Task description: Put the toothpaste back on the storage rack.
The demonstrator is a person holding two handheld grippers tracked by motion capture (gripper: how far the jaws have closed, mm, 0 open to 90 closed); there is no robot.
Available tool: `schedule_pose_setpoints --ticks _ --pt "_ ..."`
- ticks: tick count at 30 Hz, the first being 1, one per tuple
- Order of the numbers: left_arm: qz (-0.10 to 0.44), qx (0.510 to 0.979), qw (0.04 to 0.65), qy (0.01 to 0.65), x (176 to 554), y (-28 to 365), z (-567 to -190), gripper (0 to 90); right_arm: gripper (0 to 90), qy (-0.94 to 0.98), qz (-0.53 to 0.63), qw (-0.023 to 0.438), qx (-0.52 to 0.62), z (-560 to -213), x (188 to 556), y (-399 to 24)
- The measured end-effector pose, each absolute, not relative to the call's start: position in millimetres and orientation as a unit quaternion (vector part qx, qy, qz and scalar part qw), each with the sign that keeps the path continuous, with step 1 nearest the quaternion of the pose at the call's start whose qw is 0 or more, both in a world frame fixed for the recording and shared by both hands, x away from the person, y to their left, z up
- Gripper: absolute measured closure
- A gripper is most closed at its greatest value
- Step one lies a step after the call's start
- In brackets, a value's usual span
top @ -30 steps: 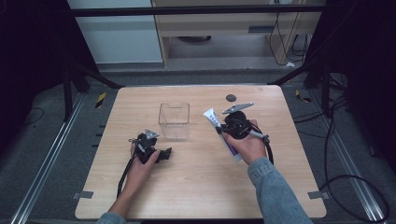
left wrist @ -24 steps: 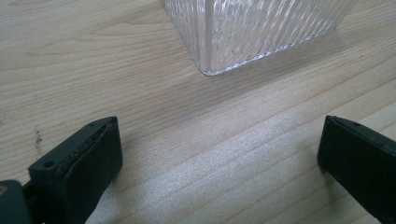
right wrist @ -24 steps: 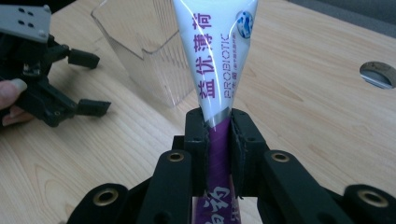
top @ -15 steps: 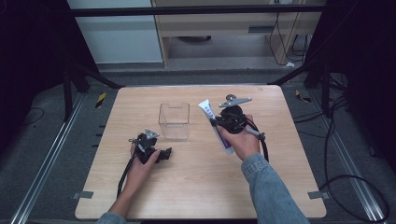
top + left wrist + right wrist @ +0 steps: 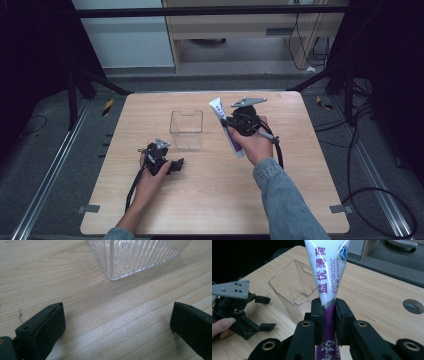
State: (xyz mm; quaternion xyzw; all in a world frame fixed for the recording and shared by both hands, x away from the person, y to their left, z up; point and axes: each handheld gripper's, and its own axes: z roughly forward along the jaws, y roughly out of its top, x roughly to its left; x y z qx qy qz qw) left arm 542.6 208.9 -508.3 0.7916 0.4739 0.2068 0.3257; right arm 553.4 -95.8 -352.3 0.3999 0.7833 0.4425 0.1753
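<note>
My right fingers (image 5: 329,315) clamp a soft white-purple tube (image 5: 327,272); left fingers (image 5: 117,322) spread wide over grainy wood worktop (image 5: 62,277); ribbed clear box (image 5: 135,255) just beyond them.

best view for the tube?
Right gripper view: the tube is close up, its print readable, pinched between the right tool's jaws. The high view shows the tube small, partly behind the hand. The left gripper view shows the clear box and table instead.
</note>
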Motion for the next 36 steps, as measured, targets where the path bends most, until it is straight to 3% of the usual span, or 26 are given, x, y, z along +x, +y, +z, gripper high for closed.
schedule_pose_setpoints --ticks 36 --pt "0.208 0.792 0.327 0.472 542 208 -508 0.0 78.7 0.758 0.488 0.200 0.383 -315 576 -58"
